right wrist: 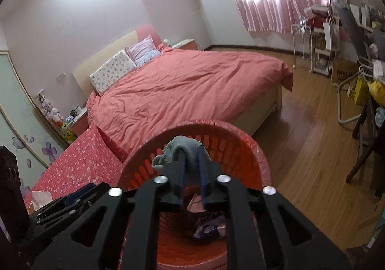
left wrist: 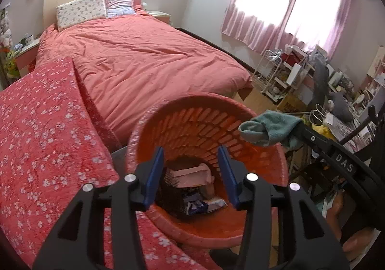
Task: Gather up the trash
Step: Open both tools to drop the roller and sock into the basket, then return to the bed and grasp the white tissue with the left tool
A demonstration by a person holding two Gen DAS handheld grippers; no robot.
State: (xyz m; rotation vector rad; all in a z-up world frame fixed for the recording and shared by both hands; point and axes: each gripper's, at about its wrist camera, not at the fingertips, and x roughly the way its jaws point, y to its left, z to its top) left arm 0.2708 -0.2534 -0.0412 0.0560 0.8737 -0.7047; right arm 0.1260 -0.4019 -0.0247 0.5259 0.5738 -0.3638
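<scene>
A red slotted trash basket (left wrist: 259,226) stands beside the bed, with wrappers and pink paper (left wrist: 192,177) at its bottom. It also shows in the right wrist view (right wrist: 255,149). My left gripper (left wrist: 191,161) is open and empty, aimed into the basket's mouth. My right gripper (right wrist: 192,157) is shut on a grey-green sock (right wrist: 179,148) and holds it over the basket. The sock (left wrist: 267,129) shows in the left wrist view above the basket's right rim.
A bed with a salmon duvet (left wrist: 149,58) lies behind the basket. A red flowered bench cover (left wrist: 43,140) sits to the left. A cluttered desk and racks (left wrist: 336,101) stand on the right, with wood floor (right wrist: 312,144) between.
</scene>
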